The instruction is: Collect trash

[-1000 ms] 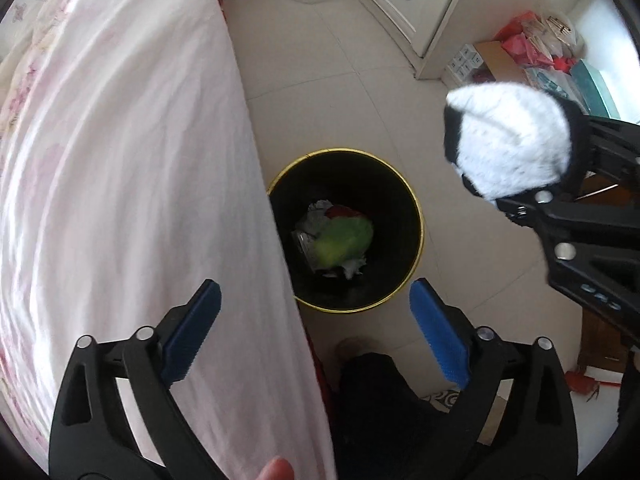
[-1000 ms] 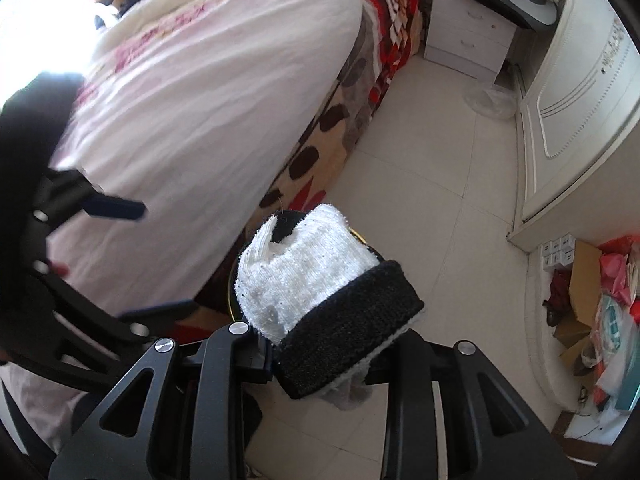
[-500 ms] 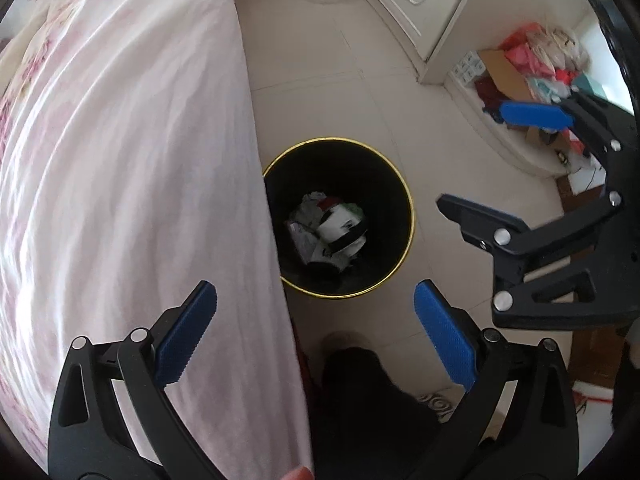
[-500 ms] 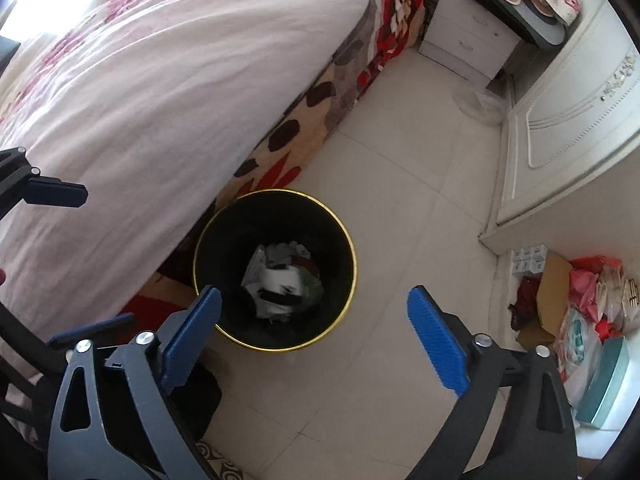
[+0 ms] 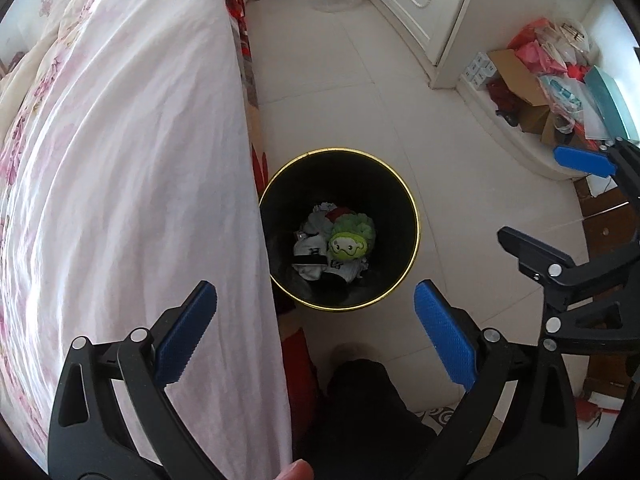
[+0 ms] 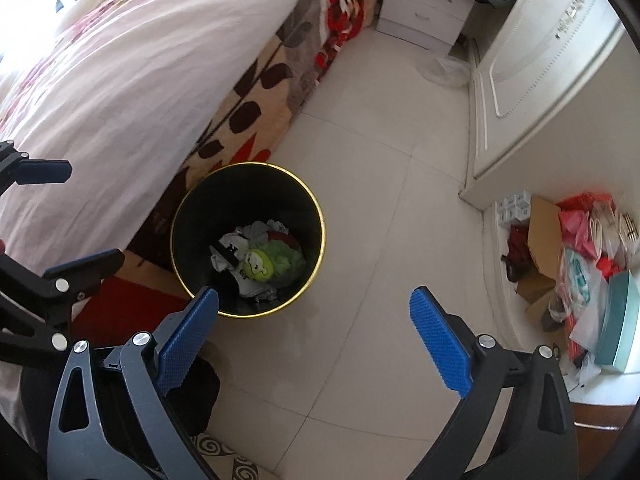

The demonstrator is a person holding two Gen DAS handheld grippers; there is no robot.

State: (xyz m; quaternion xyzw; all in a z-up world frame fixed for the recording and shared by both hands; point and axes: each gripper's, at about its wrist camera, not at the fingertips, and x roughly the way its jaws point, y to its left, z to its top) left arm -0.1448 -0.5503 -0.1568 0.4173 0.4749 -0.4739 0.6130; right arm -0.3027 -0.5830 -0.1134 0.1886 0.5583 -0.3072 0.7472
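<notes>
A black bin with a gold rim point(image 5: 416, 224) point(image 6: 320, 224) stands on the tiled floor against the bed. Inside lie a green plush toy point(image 5: 350, 240) point(image 6: 268, 264), a white and black sock point(image 5: 310, 258) point(image 6: 228, 252) and crumpled paper. My left gripper point(image 5: 314, 296) hangs above the bin's near edge, open and empty. My right gripper point(image 6: 314, 300) is open and empty too, over the floor just right of the bin. It shows at the right of the left wrist view as the right gripper point(image 5: 552, 200); the left gripper point(image 6: 66, 218) shows at the left edge of the right wrist view.
A bed with a white floral cover point(image 5: 120, 160) fills the left side. White wardrobe doors point(image 6: 540, 80) and a nightstand point(image 6: 424, 20) stand at the back. A cardboard box point(image 5: 520, 80) and bags pile up at the right. A person's dark-trousered leg point(image 5: 360, 408) is below.
The right gripper opened and let go of the white and black sock, which now lies in the bin. That gripper then drew away to the right of the bin.
</notes>
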